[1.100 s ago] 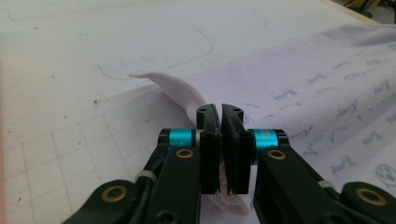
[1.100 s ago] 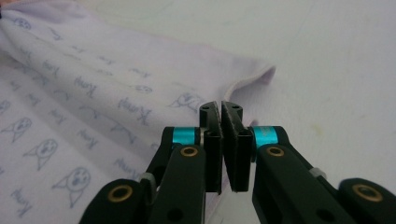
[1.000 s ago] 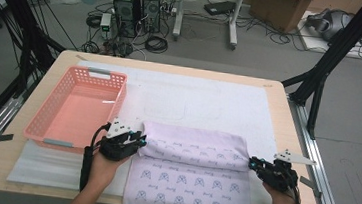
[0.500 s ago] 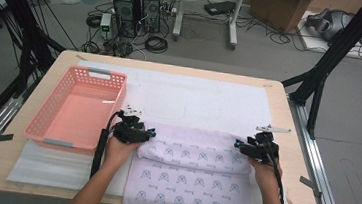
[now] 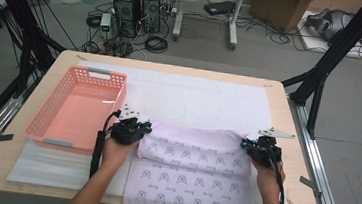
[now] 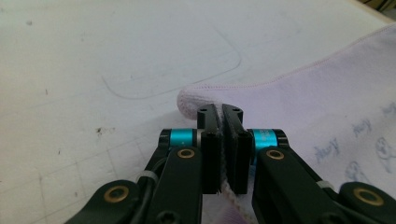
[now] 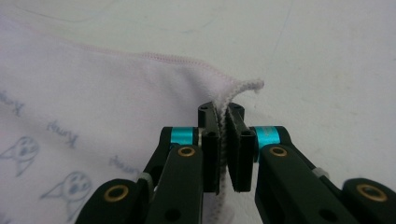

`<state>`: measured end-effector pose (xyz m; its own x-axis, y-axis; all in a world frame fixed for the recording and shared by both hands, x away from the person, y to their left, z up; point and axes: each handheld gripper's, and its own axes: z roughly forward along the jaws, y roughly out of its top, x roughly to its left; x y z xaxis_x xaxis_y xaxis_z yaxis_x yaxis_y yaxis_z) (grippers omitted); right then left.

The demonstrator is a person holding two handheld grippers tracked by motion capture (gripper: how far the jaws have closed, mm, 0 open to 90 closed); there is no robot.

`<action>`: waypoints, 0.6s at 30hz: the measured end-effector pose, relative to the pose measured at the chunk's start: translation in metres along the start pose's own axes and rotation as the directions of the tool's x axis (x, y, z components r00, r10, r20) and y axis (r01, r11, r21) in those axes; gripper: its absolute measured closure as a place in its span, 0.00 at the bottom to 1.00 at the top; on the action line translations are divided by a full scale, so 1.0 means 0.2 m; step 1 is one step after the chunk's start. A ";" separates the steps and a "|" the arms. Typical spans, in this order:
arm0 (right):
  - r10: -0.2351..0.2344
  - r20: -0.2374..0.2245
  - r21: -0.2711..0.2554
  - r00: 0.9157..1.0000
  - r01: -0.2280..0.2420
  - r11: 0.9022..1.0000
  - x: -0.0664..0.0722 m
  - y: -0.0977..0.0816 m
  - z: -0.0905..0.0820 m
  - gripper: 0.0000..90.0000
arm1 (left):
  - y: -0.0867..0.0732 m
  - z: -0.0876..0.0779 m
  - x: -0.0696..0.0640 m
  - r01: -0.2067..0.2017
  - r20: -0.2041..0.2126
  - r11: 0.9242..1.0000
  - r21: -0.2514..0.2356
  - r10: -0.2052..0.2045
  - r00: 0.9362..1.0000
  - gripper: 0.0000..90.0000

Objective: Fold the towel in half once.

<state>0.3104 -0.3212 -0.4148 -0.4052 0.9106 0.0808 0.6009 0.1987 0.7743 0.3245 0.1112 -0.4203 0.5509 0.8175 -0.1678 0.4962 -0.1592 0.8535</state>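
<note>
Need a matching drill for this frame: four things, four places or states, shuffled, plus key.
Things:
1. left gripper
2. right gripper
3. basket
4. computer towers

Places or states:
A. pink, nothing in it, at the table's left
B. on the floor beyond the table
C. clamped on the towel's right folded corner
D. clamped on the towel's left folded corner

Pairs: 1-D, 2-C, 3-A, 4-B

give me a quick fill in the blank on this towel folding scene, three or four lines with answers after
1. The left tool is shut on a corner of the ____.
2. The basket left of the towel is ____ in colour.
3. The right tool pinches the towel's ____ between its jaws.
4. The inside of the basket is ____.

Missing words: towel; pink; corner; empty
</note>
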 end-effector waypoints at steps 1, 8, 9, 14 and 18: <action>0.000 -0.013 -0.018 1.000 0.000 1.000 -0.01 -0.01 -0.03 0.94 | 0.00 -0.02 -0.01 -0.003 0.007 1.000 -0.011 0.003 1.000 0.96; 0.004 -0.078 -0.062 0.997 -0.009 0.998 -0.01 -0.10 -0.19 0.94 | -0.03 -0.15 -0.07 -0.031 0.069 0.996 -0.084 0.037 0.997 0.95; 0.005 -0.082 -0.065 0.997 -0.011 0.998 0.00 -0.11 -0.20 0.94 | -0.04 -0.17 -0.08 -0.036 0.074 0.996 -0.083 0.042 0.996 0.95; -0.023 -0.106 -0.092 0.994 0.013 0.996 0.05 -0.17 -0.26 0.94 | -0.10 -0.25 -0.09 -0.032 0.078 0.995 -0.098 0.040 0.996 0.95; -0.040 -0.124 -0.098 0.992 0.028 0.995 0.08 -0.21 -0.31 0.94 | -0.16 -0.32 -0.11 -0.040 0.095 0.994 -0.104 0.050 0.994 0.95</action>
<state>0.2352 -0.3383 -0.4069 -0.5108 0.8503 0.1270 0.5190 0.1872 0.8340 0.2544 0.1341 -0.4126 0.6365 0.7520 -0.1713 0.4014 -0.1333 0.9062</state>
